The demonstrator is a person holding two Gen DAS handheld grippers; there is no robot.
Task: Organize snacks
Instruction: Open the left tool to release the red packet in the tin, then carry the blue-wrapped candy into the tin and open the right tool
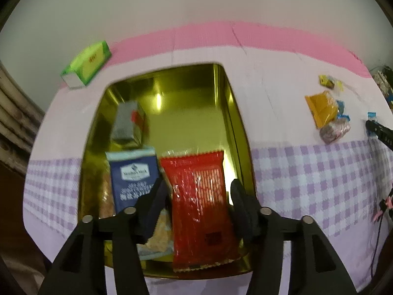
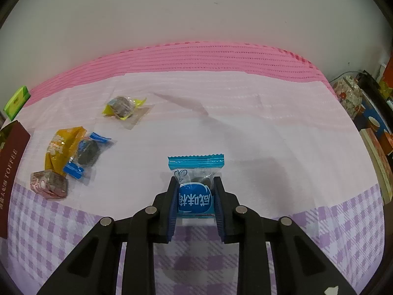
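While the left gripper (image 1: 196, 194) stands open astride one red foil packet (image 1: 200, 211), one gold rectangular tin (image 1: 222, 93) beneath it holds three packets, one blurred. Right gripper (image 2: 195, 191) clamps one blue-ended clear candy wrapper (image 2: 195, 172); four wrapped sweets (image 2: 71, 157) lie to its left.

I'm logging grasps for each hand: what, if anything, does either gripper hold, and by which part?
The right gripper is shut on the blue candy packet, jaws clamping its side edges at mid-body. The left gripper holds nothing: its jaws stand apart around the red snack packet.
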